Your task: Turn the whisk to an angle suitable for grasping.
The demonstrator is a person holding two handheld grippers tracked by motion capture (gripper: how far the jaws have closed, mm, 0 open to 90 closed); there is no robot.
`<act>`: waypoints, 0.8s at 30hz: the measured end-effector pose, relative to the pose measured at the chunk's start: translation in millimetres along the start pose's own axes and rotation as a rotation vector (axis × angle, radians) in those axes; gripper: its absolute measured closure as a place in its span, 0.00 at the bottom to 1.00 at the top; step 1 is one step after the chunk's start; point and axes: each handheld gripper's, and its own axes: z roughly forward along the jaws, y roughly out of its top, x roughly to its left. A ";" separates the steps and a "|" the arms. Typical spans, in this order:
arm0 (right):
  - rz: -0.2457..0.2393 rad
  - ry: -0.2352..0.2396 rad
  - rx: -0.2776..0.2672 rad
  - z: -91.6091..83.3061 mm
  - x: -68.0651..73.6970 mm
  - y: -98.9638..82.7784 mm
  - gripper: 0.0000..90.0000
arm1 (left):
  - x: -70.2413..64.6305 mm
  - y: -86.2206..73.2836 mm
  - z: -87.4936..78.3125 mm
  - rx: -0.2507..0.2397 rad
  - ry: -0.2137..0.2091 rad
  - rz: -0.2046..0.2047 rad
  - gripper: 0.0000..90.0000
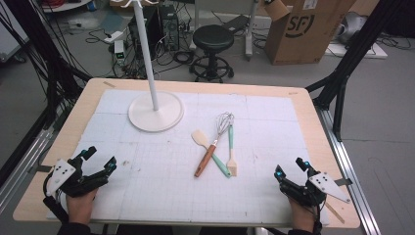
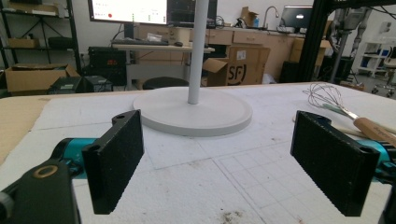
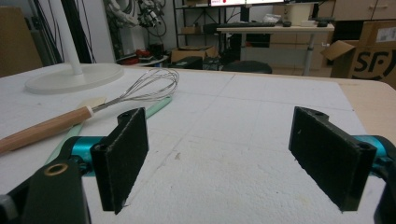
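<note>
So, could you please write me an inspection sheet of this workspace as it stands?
Surface: wooden table under a white gridded mat, with some dark specks.
Job's things: whisk with wooden handle, wooden spatula with mint handle and mint-handled brush, lying crossed mid-mat, untouched.
Clutter: white stand with round base on the mat.
Grippers: left gripper and right gripper open, empty, near the mat's front corners.
Cables: black bundles on the floor at left.
Surroundings: black stool, SF cardboard box, desks and monitors beyond.
</note>
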 end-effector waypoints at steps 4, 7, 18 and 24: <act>0.009 0.003 -0.001 -0.5 -0.3 -0.1 0.21 | -0.2 0.0 0.4 0.001 0.003 0.000 0.21; 0.008 0.003 -0.003 -0.6 -0.8 -0.2 0.21 | -0.2 0.0 0.4 0.002 0.004 0.000 0.21; -0.001 0.015 0.015 1.3 -0.4 0.6 0.21 | -1.0 0.0 0.0 0.002 0.001 0.013 0.21; 0.016 0.012 0.028 2.0 -1.4 1.0 0.32 | -0.8 0.1 0.1 0.004 0.001 0.008 0.21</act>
